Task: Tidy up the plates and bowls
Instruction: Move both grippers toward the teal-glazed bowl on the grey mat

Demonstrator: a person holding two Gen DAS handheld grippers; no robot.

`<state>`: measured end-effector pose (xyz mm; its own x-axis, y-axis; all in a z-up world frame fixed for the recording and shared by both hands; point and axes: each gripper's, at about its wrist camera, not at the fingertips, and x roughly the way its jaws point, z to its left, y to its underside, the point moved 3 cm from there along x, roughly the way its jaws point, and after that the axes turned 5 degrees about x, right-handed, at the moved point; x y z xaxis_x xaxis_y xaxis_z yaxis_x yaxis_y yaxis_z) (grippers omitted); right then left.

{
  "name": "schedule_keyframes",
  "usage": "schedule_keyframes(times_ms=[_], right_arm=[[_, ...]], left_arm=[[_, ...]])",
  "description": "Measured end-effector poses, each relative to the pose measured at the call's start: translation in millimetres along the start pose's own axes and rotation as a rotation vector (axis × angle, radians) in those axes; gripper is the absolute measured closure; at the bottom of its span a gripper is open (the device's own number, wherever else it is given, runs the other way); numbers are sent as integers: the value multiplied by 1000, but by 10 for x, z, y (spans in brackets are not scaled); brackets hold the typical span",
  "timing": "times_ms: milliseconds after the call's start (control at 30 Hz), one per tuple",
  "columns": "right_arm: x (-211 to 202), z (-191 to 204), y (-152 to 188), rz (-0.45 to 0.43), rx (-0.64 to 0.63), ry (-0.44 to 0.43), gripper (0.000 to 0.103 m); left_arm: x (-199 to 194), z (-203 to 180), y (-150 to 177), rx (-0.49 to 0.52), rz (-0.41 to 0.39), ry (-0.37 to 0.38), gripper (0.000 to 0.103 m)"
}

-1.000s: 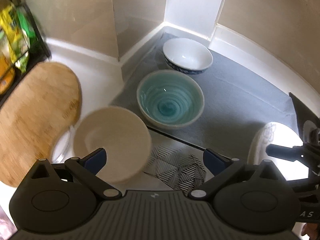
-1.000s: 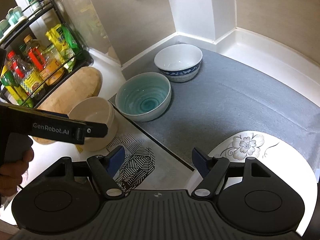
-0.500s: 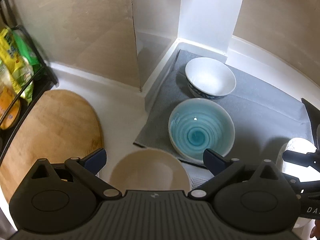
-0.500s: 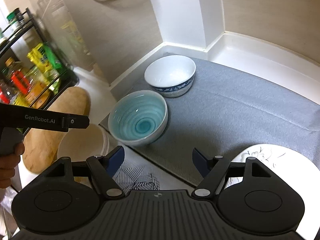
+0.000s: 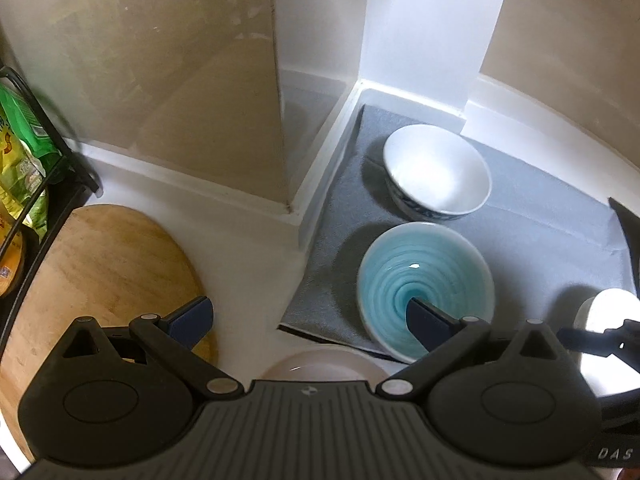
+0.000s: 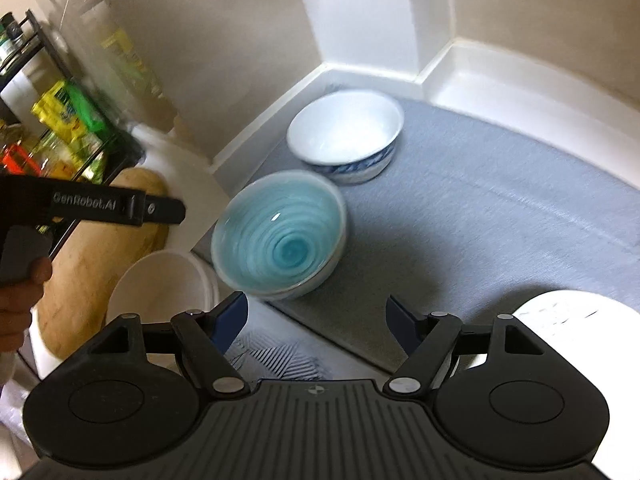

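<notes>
Left gripper: held wide apart and empty above the counter; a second ago the cream bowl sat well out between its fingers, now only that bowl's far rim shows under the gripper body, so it has come forward over the bowl and up.
Left hand: closed round the gripper's grip at the left edge of the right view, tool held level and pointing right.
Round wooden cutting board: far left, flat on the white counter, beside a black wire rack of packets.
Plain cream ceramic bowl: near left, upright, off the mat, close beside the turquoise bowl.
Turquoise swirl-glazed bowl: on the grey mat, near its left edge.
White bowl with blue-patterned outside: farther back on the mat, close behind the turquoise one.
Right gripper: spread open, holding nothing, hovering nearer than the turquoise bowl.
White floral plate: near right, on the mat.
Meaning: probably the cream bowl is the next pick, to nest with the others; nothing grasped yet.
</notes>
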<state>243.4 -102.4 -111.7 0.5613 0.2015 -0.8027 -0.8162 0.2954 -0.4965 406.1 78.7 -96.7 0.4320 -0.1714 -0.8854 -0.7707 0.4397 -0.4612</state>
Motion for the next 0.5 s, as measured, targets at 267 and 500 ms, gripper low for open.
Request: schedule_keyframes(times_ms=[267, 500], right_arm=[[432, 316, 114, 151, -9, -141, 25], [746, 630, 157, 194, -33, -144, 26]], left_arm=[[34, 249, 68, -26, 33, -38, 0], [84, 324, 62, 1, 27, 3, 0]])
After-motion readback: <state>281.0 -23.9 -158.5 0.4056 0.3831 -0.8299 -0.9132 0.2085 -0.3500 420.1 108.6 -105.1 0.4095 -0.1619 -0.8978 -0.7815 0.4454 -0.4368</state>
